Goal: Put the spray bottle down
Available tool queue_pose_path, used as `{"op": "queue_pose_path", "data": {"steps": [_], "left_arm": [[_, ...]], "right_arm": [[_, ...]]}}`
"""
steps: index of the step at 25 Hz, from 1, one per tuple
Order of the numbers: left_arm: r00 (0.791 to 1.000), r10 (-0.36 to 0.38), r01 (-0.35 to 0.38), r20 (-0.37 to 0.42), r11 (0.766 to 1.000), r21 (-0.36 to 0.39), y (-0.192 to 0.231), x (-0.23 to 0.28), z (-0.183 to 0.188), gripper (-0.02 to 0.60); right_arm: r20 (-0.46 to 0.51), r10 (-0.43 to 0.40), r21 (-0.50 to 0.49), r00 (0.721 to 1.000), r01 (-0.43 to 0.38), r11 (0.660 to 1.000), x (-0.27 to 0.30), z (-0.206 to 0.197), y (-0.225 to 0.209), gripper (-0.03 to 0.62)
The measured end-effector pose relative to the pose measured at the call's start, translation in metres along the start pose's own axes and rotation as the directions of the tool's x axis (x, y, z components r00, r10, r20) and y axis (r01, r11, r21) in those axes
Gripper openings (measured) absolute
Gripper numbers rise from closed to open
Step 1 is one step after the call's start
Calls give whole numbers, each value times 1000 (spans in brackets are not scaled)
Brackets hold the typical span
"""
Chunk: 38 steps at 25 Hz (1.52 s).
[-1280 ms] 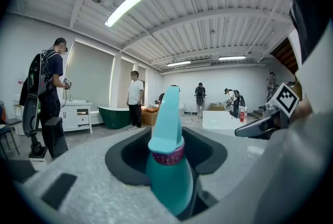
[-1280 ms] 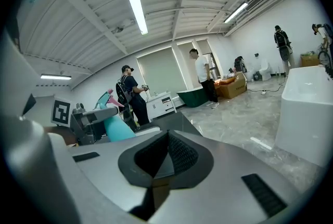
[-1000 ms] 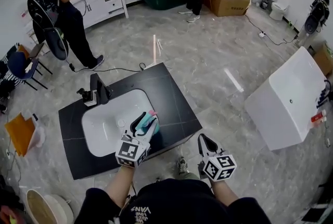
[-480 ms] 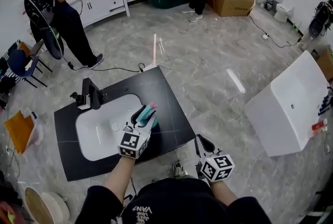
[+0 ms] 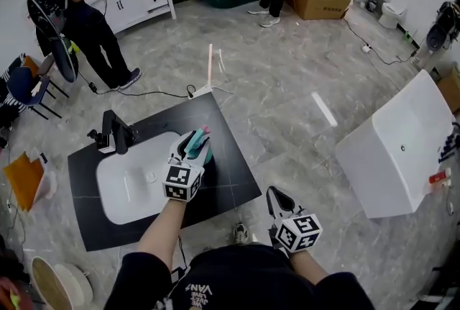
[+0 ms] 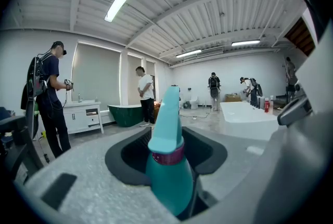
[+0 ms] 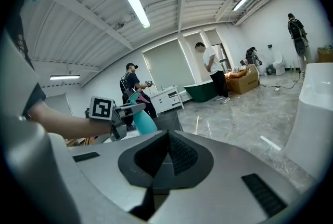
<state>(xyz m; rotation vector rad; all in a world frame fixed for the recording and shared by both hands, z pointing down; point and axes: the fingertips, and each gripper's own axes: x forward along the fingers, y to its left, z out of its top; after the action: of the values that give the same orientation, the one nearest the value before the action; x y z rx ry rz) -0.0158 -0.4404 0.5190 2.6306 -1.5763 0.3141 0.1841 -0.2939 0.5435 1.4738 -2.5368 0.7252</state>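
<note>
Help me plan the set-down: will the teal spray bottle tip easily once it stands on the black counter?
Possibly. The spray bottle looks tall with a narrow neck and a spray head on top, so it may be top-heavy. Its smooth plastic body, clamped in the left gripper, could slip. The black counter looks flat, which should help.

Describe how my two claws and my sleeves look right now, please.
Both the left claw and right claw have pale grey speckled bodies with black ribbed pads lining the jaws. Each carries a white cube printed with black square markers behind the jaws. No cables show on either. The person wears a black short-sleeved T-shirt with white lettering.
</note>
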Motion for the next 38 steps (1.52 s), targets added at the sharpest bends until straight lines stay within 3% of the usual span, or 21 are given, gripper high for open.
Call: {"op": "queue_pose_path", "data": {"steps": [25, 33, 35, 38], "left_arm": [[997, 71, -75, -44, 992, -104, 32, 77, -20, 181], [996, 69, -74, -56, 994, -79, 31, 82, -21, 187], [995, 75, -80, -70, 994, -80, 31, 82, -24, 203], [993, 77, -86, -88, 991, -104, 33, 80, -31, 274]], "right_arm": [[-59, -29, 5, 998, 30, 1000, -7, -11, -33, -2], [-57, -22, 9, 998, 23, 1000, -4, -9, -35, -2], [-59, -19, 15, 998, 20, 1000, -4, -11, -33, -2], [-58, -16, 16, 998, 17, 1000, -5, -13, -31, -2]]}}
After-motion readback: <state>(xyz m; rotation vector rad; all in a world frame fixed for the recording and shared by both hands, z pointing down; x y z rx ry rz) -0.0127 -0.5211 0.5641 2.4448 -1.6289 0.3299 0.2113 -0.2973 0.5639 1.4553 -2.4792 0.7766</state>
